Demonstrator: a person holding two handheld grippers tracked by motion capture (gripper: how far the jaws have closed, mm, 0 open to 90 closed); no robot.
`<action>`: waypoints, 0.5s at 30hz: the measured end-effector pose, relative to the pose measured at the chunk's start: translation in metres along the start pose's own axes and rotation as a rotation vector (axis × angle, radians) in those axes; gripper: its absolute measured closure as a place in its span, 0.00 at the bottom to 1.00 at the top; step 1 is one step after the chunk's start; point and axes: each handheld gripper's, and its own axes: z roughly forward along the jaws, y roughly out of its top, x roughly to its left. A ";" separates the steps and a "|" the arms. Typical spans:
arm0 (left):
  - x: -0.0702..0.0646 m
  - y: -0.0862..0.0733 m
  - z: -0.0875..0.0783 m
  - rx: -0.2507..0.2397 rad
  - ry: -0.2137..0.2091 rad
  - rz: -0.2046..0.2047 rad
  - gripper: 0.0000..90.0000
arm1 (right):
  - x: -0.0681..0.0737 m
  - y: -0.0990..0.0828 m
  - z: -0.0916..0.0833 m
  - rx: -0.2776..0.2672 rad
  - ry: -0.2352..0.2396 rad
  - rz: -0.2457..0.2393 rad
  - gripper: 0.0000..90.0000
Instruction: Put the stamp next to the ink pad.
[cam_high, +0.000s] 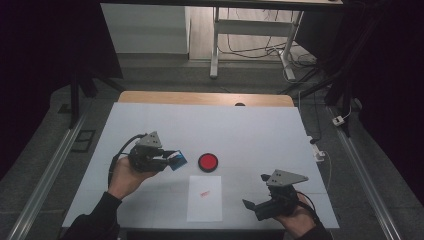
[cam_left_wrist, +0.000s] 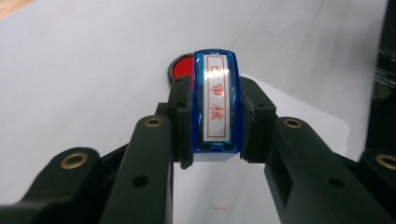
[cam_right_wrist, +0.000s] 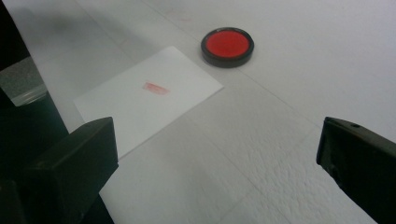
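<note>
My left gripper (cam_high: 172, 159) is shut on a blue stamp (cam_high: 178, 160) just left of the round red ink pad (cam_high: 208, 162). In the left gripper view the stamp (cam_left_wrist: 217, 107) sits clamped between the black pads, its white label with red characters facing the camera, the ink pad (cam_left_wrist: 181, 68) peeking out behind it. A white sheet of paper (cam_high: 205, 198) with a red stamp mark (cam_high: 204, 193) lies in front of the pad. My right gripper (cam_high: 256, 192) stands open near the table's front right, nothing between its jaws; its view shows the paper (cam_right_wrist: 149, 98) and ink pad (cam_right_wrist: 228, 45).
The white table cover (cam_high: 250, 130) spreads over a wooden table (cam_high: 200, 97). A desk frame with cables (cam_high: 250, 45) stands beyond on the grey floor. A white plug (cam_high: 320, 156) lies at the table's right edge.
</note>
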 end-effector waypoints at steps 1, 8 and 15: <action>0.001 -0.001 0.001 0.004 0.006 -0.002 0.78 | -0.001 -0.001 -0.001 0.001 -0.002 0.003 0.00; 0.009 -0.008 0.003 0.024 0.048 -0.030 0.78 | -0.002 -0.010 -0.012 0.001 -0.060 0.016 0.00; 0.020 -0.016 0.003 0.043 0.090 -0.068 0.78 | -0.007 -0.019 -0.023 0.008 -0.092 0.053 0.00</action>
